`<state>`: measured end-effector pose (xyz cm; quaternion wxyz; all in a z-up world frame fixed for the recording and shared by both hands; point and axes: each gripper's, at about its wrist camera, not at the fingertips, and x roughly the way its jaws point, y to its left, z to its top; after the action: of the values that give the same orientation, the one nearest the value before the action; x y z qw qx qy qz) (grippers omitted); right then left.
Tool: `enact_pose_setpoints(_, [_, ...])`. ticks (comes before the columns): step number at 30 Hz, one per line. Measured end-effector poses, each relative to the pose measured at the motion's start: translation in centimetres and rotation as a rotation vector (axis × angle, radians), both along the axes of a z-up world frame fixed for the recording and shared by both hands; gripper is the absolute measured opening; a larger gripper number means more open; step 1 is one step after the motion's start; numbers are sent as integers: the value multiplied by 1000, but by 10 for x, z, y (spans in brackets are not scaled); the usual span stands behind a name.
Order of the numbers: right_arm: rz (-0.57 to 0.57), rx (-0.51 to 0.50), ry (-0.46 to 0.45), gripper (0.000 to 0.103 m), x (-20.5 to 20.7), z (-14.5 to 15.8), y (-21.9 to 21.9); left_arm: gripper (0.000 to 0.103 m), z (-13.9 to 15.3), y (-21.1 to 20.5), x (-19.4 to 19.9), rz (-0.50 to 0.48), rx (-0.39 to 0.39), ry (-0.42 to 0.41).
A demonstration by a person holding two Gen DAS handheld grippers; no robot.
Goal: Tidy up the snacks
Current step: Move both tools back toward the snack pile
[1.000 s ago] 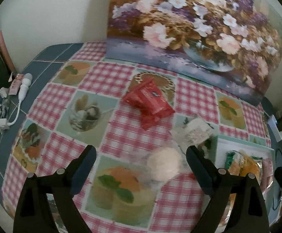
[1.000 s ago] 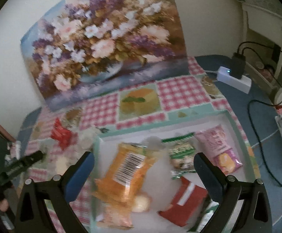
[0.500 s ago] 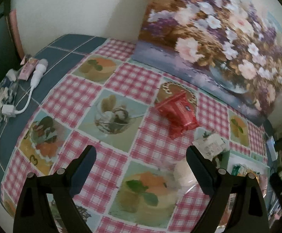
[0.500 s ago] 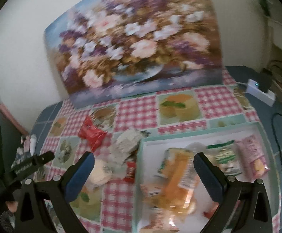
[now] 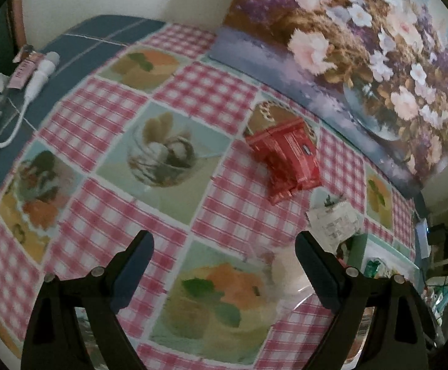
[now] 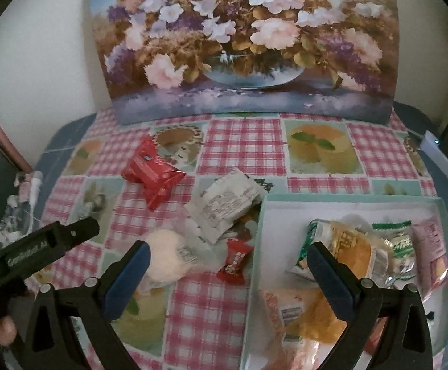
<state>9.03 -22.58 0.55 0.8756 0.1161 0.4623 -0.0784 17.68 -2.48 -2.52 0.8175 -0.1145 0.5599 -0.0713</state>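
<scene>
- The snacks not yet sorted lie on the tablecloth to the left of the tray (image 6: 262,215): a round white bun (image 6: 165,254), a white packet (image 6: 227,203), a small red candy (image 6: 234,260) and a red packet (image 6: 154,171).
- The right gripper (image 6: 228,273) stands wide and empty; the bun lies just beyond its left finger.
- The left gripper (image 5: 224,265) is also wide and empty, the bun (image 5: 287,273) just inside its right finger.
- I judge both are near the bun.

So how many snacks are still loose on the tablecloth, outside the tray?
4: red packet farthest back, white wrapper beside the tray, round pale bun nearest, small red candy by the tray's edge. More may hide underneath.
</scene>
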Motion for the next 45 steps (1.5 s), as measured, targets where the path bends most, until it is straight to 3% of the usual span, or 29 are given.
enact_pose_setpoints(7, [-45, -63, 69, 98, 16, -13, -11, 93, -13, -25, 3, -23, -24, 44])
enact_pose_setpoints(19, [-125, -130, 94, 95, 14, -14, -47, 93, -29, -47, 4, -47, -101, 103])
enact_pose_setpoints(28, [-163, -79, 81, 92, 7, -11, -62, 93, -33, -65, -2, -101, -78, 115])
enact_pose_setpoints(32, [-141, -64, 84, 91, 10, -15, -56, 85, -38, -70, -2, -120, -55, 123])
enact_pose_setpoints(45, [-56, -4, 56, 80, 18, -14, -30, 84, -36, -42, 2, -63, 19, 101])
